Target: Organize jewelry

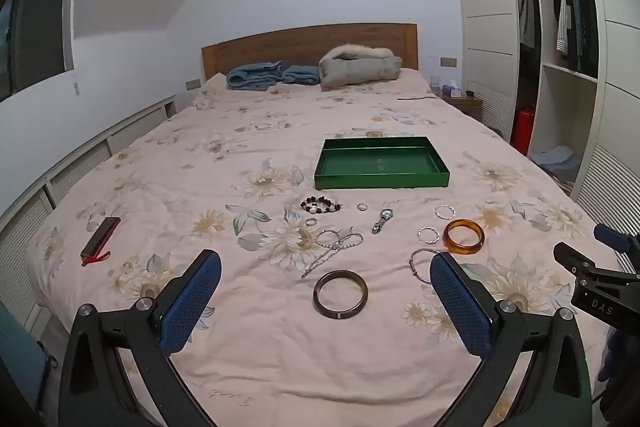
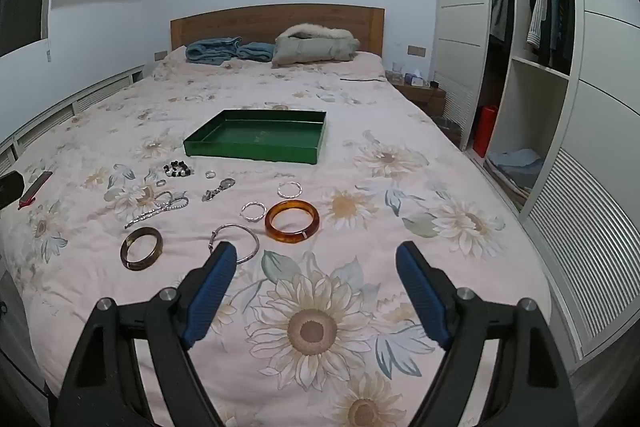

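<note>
While both the left gripper and right gripper gape empty, glossy amber bangle lies round.

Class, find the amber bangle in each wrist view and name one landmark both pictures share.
Left wrist view: the amber bangle lies right of centre on the bedspread, just beyond the right finger of the open left claw.
Right wrist view: amber bangle near centre, beyond the open right claw.
Shared landmark: the green tray, beyond the bangle.
</note>
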Tool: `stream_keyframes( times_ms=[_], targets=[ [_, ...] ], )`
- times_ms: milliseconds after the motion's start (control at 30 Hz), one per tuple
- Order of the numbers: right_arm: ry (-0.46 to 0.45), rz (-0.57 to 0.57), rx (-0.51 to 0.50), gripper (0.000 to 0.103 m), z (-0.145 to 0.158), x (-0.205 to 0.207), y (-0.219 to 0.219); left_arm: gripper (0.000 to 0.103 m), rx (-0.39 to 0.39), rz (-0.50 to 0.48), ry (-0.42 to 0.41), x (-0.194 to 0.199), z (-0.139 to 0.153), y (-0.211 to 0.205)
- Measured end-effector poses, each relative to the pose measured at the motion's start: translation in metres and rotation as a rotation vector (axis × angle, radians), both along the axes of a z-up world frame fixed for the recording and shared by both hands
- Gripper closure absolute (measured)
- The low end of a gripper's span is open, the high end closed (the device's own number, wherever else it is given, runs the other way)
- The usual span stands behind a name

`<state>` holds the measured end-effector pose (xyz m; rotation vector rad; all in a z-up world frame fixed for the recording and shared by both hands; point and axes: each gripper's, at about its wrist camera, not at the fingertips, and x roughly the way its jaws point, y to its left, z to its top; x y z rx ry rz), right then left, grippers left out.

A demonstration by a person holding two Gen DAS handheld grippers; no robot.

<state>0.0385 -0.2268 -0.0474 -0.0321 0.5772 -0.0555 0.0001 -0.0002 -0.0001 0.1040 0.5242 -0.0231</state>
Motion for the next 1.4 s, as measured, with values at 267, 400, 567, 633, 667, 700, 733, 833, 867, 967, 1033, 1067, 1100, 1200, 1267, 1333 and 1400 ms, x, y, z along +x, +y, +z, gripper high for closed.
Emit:
stream_keyframes(
  times_ms=[267, 400, 567, 633, 667, 700, 733, 833, 867, 967, 1033, 1067, 1100, 1200, 1267, 1333, 1400],
  targets=[
    [0.001, 0.006, 0.008, 0.022, -0.003, 0.002, -0.001, 0.000, -0.004, 0.008, 0.017, 0.000, 0.001, -0.002],
    [0.005, 0.001, 0.005, 0.022, -0.005, 0.002, -0.001, 0.000, -0.009, 0.012, 0.022, 0.006, -0.005, -0.003],
    [0.002, -0.005, 0.005, 0.022, -0.004, 0.006, -0.005, 0.000, -0.013, 0.017, 0.029, 0.014, -0.013, 0.000],
    [0.002, -0.007, 0.004, 0.022, -0.007, 0.009, -0.004, 0.000, -0.012, 0.019, 0.026, 0.016, -0.015, 0.001],
    [0.001, -0.006, 0.007, 0.022, -0.009, 0.009, -0.004, 0.000, -0.013, 0.019, 0.025, 0.017, -0.016, 0.001],
    [0.001, -0.006, 0.008, 0.022, -0.009, 0.010, -0.004, 0.000, -0.014, 0.018, 0.025, 0.018, -0.016, 0.003],
    [0.001, -0.006, 0.010, 0.022, -0.012, 0.011, -0.005, 0.000, -0.015, 0.018, 0.026, 0.019, -0.016, 0.003],
    [0.005, -0.010, 0.007, 0.022, -0.012, 0.013, -0.007, 0.000, -0.020, 0.011, 0.032, 0.022, -0.020, 0.003],
    [0.006, -0.010, 0.006, 0.022, -0.013, 0.014, -0.007, 0.000, -0.020, 0.011, 0.032, 0.022, -0.021, 0.002],
    [0.009, -0.007, 0.008, 0.022, -0.014, 0.015, -0.007, 0.000, -0.013, 0.010, 0.033, 0.024, -0.024, 0.001],
    [0.011, -0.005, 0.014, 0.022, -0.016, 0.017, -0.008, 0.000, -0.006, 0.009, 0.036, 0.026, -0.026, -0.001],
    [0.012, -0.006, 0.016, 0.022, -0.017, 0.018, -0.008, 0.000, -0.004, 0.009, 0.039, 0.028, -0.027, -0.002],
    [0.015, -0.006, 0.017, 0.022, -0.018, 0.019, -0.009, 0.000, -0.002, 0.009, 0.040, 0.028, -0.027, -0.002],
    [0.020, -0.009, 0.019, 0.022, -0.019, 0.021, -0.009, 0.000, 0.013, 0.012, 0.040, 0.031, -0.029, -0.004],
    [0.023, -0.011, 0.019, 0.022, -0.021, 0.024, -0.009, 0.000, 0.014, 0.008, 0.047, 0.034, -0.030, -0.005],
    [0.024, -0.010, 0.023, 0.022, -0.022, 0.025, -0.009, 0.000, 0.013, 0.005, 0.055, 0.037, -0.031, -0.006],
    [0.028, -0.008, 0.026, 0.022, -0.024, 0.027, -0.010, 0.000, 0.016, 0.002, 0.062, 0.039, -0.033, -0.007]
  ],
)
